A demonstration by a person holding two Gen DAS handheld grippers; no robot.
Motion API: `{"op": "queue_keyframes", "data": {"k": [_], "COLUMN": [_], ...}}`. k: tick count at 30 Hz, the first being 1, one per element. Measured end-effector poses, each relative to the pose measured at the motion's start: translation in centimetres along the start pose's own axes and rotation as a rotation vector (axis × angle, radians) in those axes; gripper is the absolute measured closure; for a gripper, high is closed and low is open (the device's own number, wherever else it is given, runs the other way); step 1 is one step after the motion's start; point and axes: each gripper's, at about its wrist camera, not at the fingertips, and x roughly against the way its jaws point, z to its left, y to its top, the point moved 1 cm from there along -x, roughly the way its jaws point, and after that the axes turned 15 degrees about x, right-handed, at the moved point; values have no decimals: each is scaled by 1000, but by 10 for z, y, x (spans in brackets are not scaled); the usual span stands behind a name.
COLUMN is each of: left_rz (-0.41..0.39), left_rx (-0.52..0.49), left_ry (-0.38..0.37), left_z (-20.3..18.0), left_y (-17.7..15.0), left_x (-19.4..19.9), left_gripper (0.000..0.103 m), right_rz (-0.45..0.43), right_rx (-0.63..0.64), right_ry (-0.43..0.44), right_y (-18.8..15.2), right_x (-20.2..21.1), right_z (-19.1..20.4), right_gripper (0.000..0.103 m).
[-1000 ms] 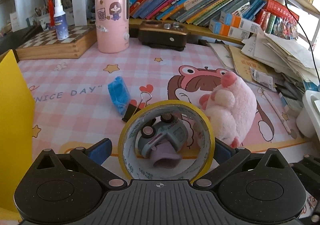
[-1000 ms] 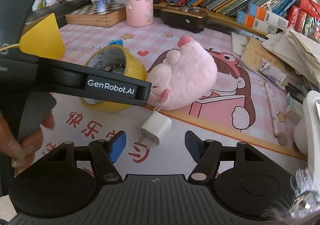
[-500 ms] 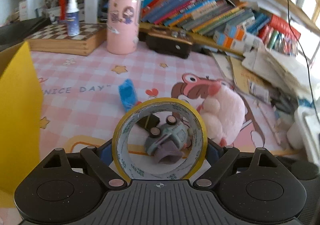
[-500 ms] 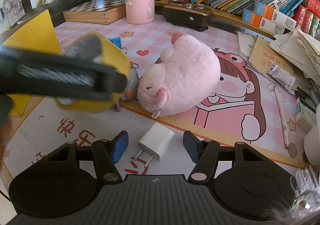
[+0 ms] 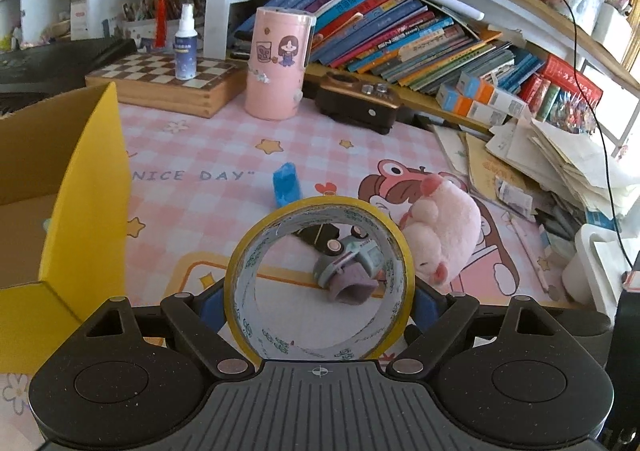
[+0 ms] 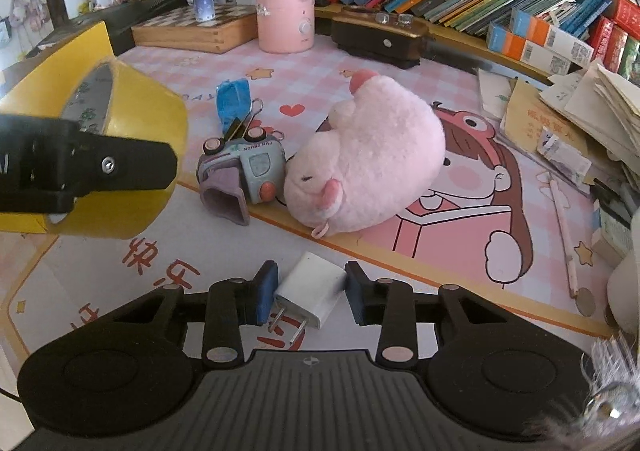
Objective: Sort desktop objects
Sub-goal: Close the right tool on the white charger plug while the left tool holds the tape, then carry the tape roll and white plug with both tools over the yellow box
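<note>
While a second ago spread wide, now left gripper [image 5: 319,301] clamped on lifted tape roll [image 5: 319,279], right gripper [image 6: 310,293] just closing around white charger [image 6: 312,293].

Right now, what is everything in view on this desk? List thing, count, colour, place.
tape roll: 1, yellow, clamped in left tool
charger plug: 1, white, on mat between right tool's pads
plush pig: 1, pink, mid mat
toy truck: 1, grey-blue, on its side, left of pig
binder clip: 1, black, behind truck
blue packet: 1, behind clip
box: 1, yellow, left edge
left tool: closed on tape
right tool: jaws just closing around plug
</note>
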Motion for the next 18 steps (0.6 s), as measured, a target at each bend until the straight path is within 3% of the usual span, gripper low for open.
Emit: {"op": "queue_keyframes", "data": {"k": [18], "left_rz": [-43], "left_rx": [41], "left_ry": [10], "left_z": [23], "left_y": [-24], "left_x": [56], "left_gripper": [15], "right_rz": [-62], "right_rx": [-13], "right_ry": [9], "right_y": [-6], "right_x": [60], "right_z": [27], "right_gripper": [69]}}
